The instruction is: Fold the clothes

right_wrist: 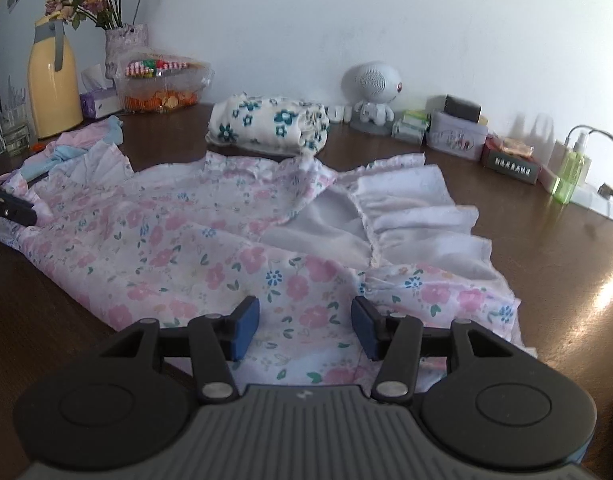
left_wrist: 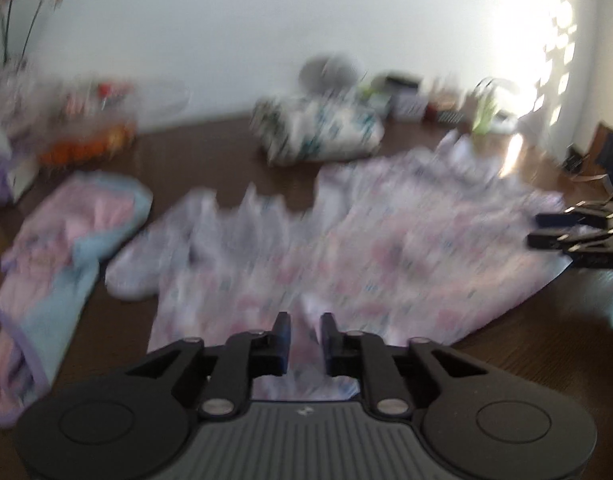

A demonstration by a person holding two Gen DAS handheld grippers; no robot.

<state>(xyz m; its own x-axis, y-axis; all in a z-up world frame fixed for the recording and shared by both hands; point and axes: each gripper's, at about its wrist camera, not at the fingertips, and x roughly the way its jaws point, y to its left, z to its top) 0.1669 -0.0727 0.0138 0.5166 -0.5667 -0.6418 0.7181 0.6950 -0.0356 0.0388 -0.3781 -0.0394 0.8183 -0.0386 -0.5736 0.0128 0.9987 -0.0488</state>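
While your left gripper [left_wrist: 305, 338] pinches a fold of the floral dress [right_wrist: 210, 236] between nearly closed jaws, your right gripper [right_wrist: 305, 328] hovers with jaws spread over the hem. The dress lies flat on the bench [right_wrist: 546, 248], apparently ready for folding.

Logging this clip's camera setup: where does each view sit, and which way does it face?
Left wrist: on the left tongs, low above the floral dress, facing the wall; blurred; fingers close together with cloth between; right tongs at right edge.
Right wrist: on the right tongs, open above the dress hem, facing the wall; left tongs at left edge.
Shared: dress, folded floral bundle, brown table.
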